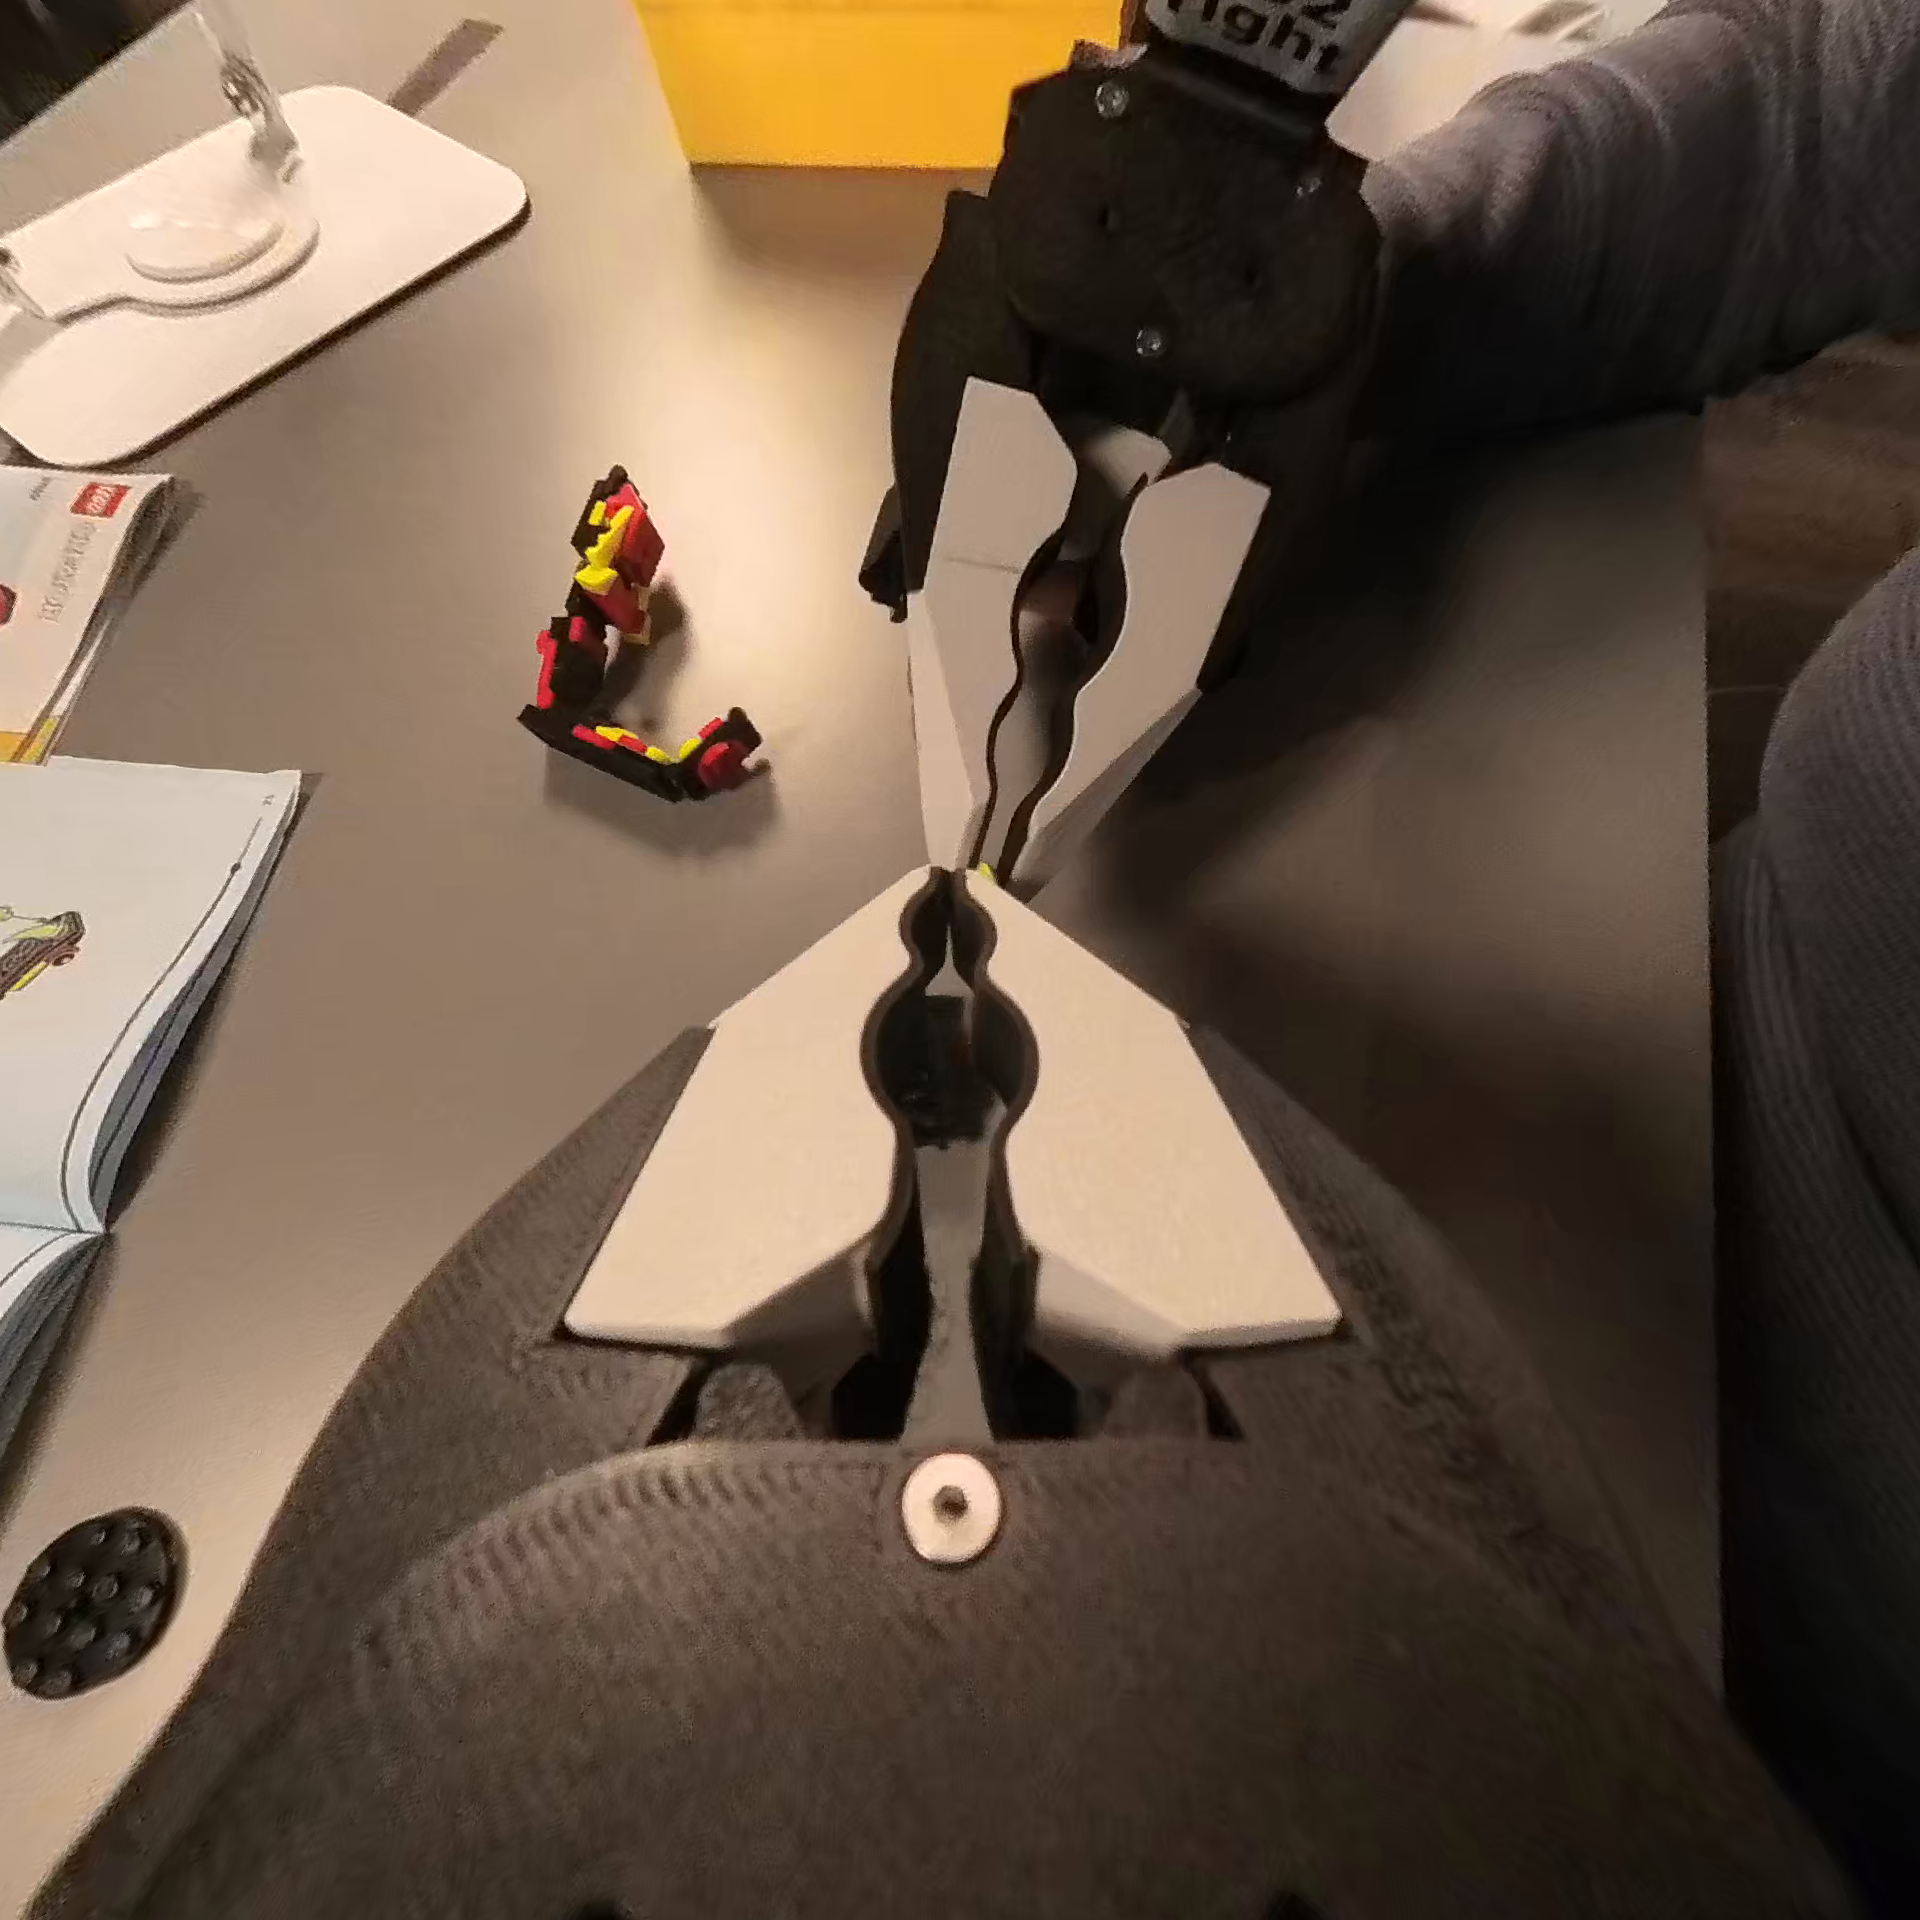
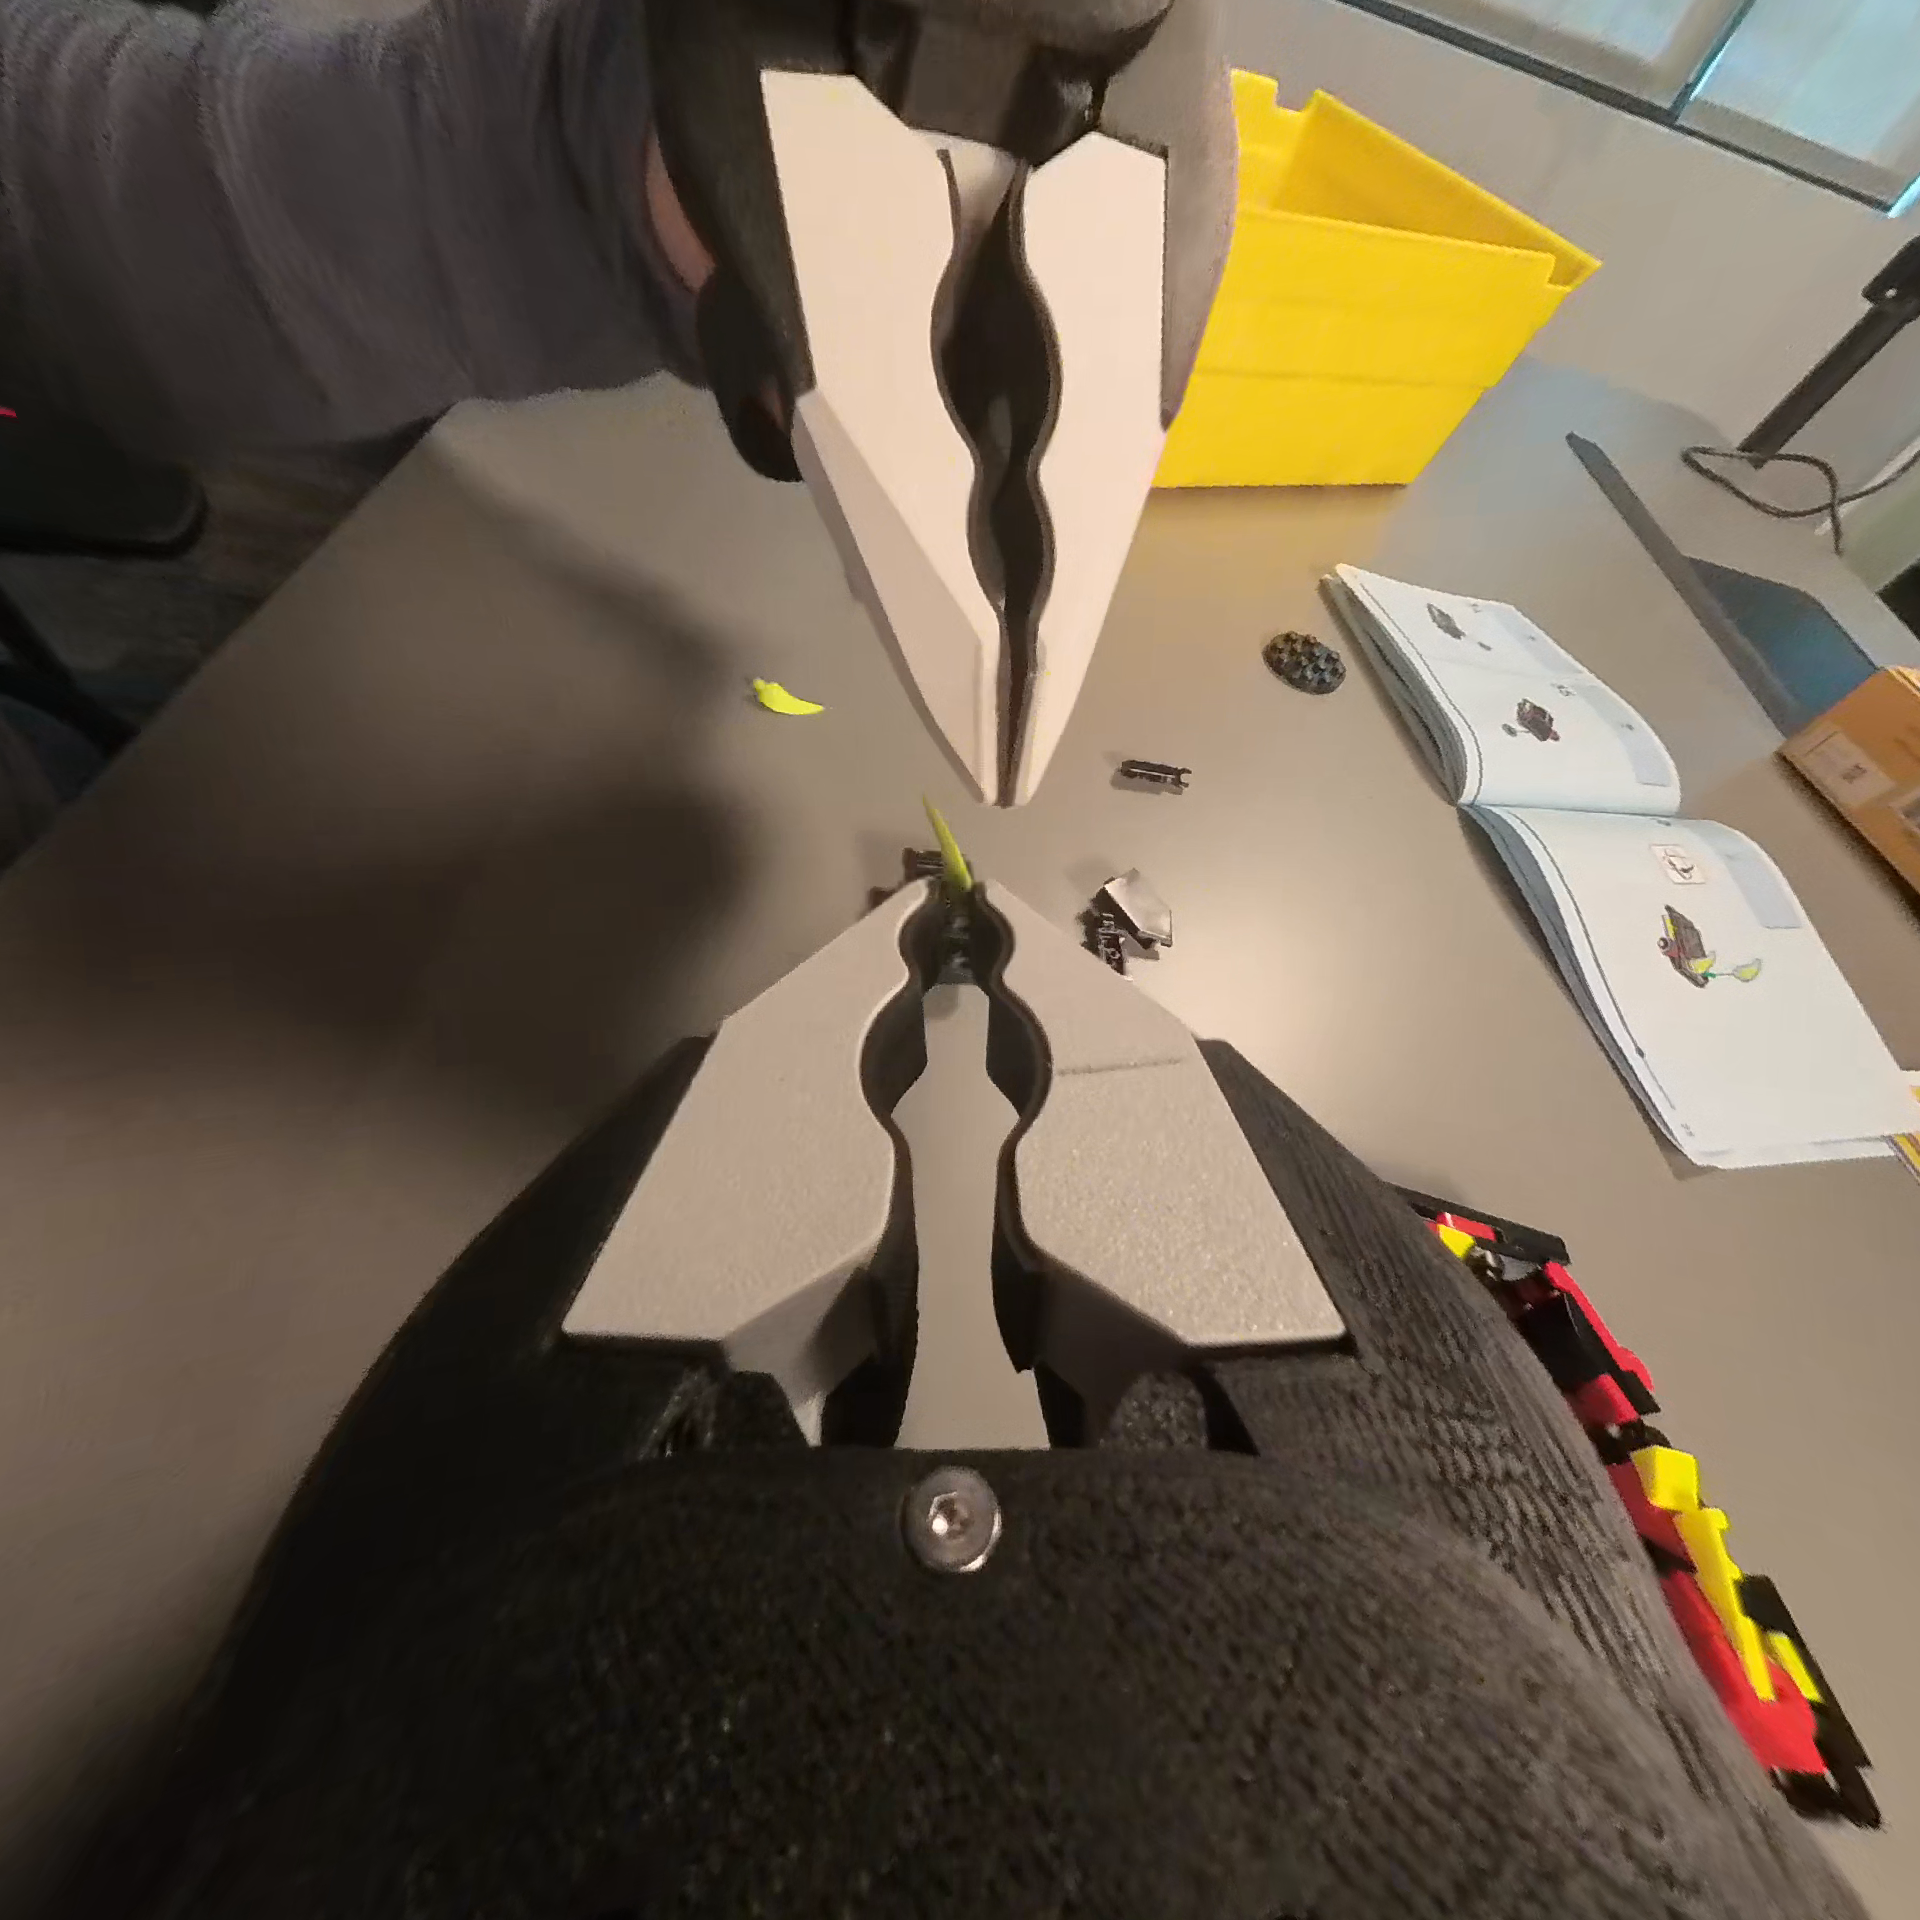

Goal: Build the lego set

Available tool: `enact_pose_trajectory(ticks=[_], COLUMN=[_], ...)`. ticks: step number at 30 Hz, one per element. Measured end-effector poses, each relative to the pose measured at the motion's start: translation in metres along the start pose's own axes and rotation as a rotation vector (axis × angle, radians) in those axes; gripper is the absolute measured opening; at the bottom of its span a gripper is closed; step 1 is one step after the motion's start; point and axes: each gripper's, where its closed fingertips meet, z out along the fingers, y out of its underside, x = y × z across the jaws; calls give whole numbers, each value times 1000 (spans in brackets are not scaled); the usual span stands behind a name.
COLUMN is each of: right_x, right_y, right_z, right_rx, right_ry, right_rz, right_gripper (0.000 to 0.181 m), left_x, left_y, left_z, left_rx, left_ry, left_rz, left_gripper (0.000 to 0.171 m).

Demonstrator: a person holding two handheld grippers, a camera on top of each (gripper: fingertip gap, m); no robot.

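My right gripper (image 2: 951,899) is shut on a small lime pointed piece (image 2: 948,847) with a black part behind it, held just above the table. My left gripper (image 2: 1003,795) comes from the opposite side, shut, its tips a short way from the lime tip. In the left wrist view my left gripper (image 1: 951,883) and right gripper (image 1: 992,857) meet tip to tip. A dark shape shows in the gap between the left fingers; I cannot tell if it is held. The red, black and yellow lego build (image 1: 634,644) lies on the table, left of both grippers.
A second lime piece (image 2: 784,698), a black pin (image 2: 1153,774), a black part (image 2: 1127,925) and a round studded black piece (image 2: 1304,662) lie loose. An open instruction booklet (image 2: 1621,831), a yellow bin (image 2: 1351,343), a white stand base (image 1: 260,260) and a cardboard box (image 2: 1860,769) surround them. The grippers are tip to tip, or close to it.
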Motion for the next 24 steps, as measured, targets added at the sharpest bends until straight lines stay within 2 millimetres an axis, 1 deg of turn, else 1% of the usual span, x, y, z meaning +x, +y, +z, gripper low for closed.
enact_pose_trajectory(ticks=[2,4,6,9,11,14,17,18,19,24], right_x=[3,6,12,24,25,23,21,20,19,15], right_y=[1,-1,-5,-16,-20,-25,-27,-27,-27,-27], right_z=[0,-1,-4,-11,-14,-15,-16,-15,-15,-13], right_rx=[0,17,51,147,190,232,247,245,243,239], right_ry=[17,35,67,118,110,88,79,75,70,54], right_rz=[-1,1,6,52,87,120,116,114,114,107], right_gripper=[2,2,2,2,2,2,2,2,2,2], left_x=[-3,-6,-9,-13,-15,-9,-6,-6,-6,-2], left_y=[1,-3,-11,-19,-23,-27,-26,-25,-23,-21], left_z=[0,-1,-7,-15,-19,-21,-16,-13,-10,-5], left_rx=[-14,21,107,230,316,422,439,430,418,412], left_ry=[2,5,1,18,31,98,140,141,140,156], left_rz=[-33,-81,-108,-179,-225,-274,-304,-307,-303,-278], left_gripper=[0,0,0,12,13,12,10,2,0,0])
